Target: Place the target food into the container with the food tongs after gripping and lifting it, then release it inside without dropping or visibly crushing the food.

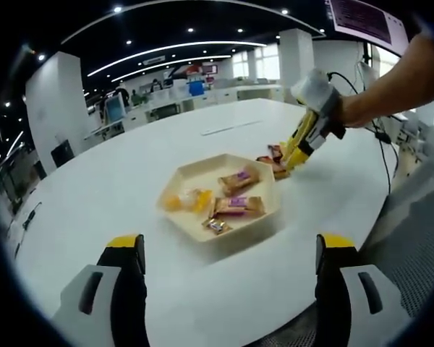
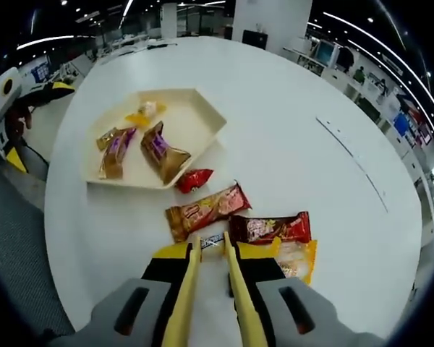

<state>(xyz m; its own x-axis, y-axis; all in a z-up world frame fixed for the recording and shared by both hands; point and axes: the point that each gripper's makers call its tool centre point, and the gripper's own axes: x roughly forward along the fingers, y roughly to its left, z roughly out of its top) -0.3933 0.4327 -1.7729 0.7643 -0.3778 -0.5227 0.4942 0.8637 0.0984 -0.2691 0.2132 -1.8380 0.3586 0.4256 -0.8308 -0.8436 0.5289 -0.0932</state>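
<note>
Right gripper view: the right tool (image 2: 212, 249) has its jaws nearly together on a small silver-wrapped snack (image 2: 211, 241), down on the white surface (image 2: 289, 116). Ahead and left sits the hexagonal tray (image 2: 202, 119) holding several wrapped snacks. Left gripper view: the left tool (image 1: 230, 249), jaws wide apart, faces the tray from the other side.

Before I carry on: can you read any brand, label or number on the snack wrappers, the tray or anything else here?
Nothing can be read.
Long orange wrapper: has print, too blurred.
Dark red wrapper: light lettering, too blurred.
Brown packets with purple labels in the tray: too small.
Small packet at the right claw: illegible.
Wall screen: blurred.
</note>
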